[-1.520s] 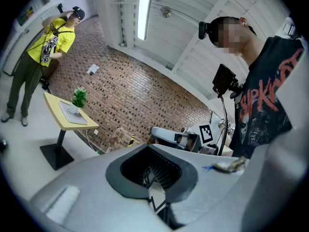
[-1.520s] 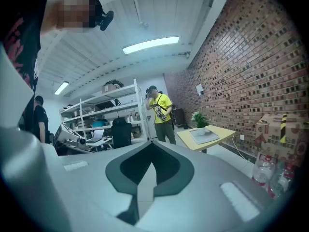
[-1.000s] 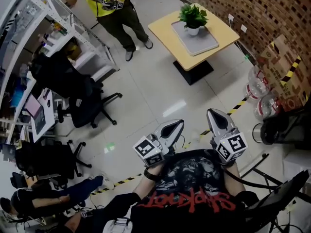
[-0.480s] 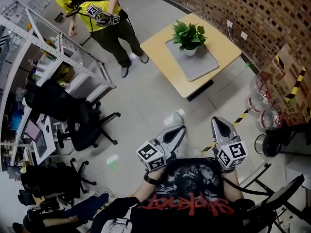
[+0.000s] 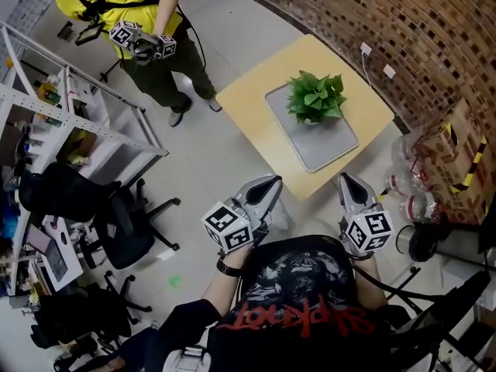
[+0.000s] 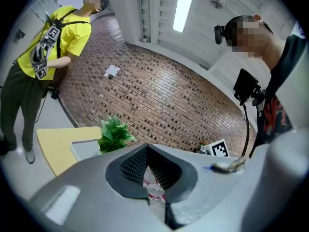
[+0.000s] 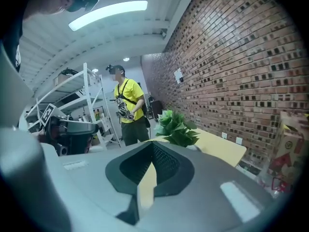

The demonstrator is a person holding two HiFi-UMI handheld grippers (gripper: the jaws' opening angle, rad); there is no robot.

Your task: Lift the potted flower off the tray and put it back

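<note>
The potted flower point(image 5: 314, 99), leafy green in a small white pot, stands on a grey tray point(image 5: 325, 147) on a yellow table point(image 5: 256, 107). Both grippers hover at the table's near edge, apart from the pot. My left gripper point(image 5: 267, 186) is shut and holds nothing; it sits left of the tray's near corner. My right gripper point(image 5: 346, 183) is shut and empty, just in front of the tray. In the left gripper view the flower point(image 6: 115, 133) shows ahead to the left, beyond the gripper point(image 6: 155, 190). In the right gripper view the flower point(image 7: 176, 127) is straight ahead above the gripper point(image 7: 145, 187).
A person in a yellow shirt point(image 5: 132, 22) holding marker-cube grippers stands beyond the table's left. Metal shelving point(image 5: 70, 107) and office chairs point(image 5: 93, 208) fill the left. A brick wall point(image 5: 403, 29), water bottles point(image 5: 403, 192) and a cardboard box point(image 5: 457, 153) line the right.
I have walked up to the table: it and the flower have slid down the view, toward me. Both grippers, still shut, now reach its near edge.
</note>
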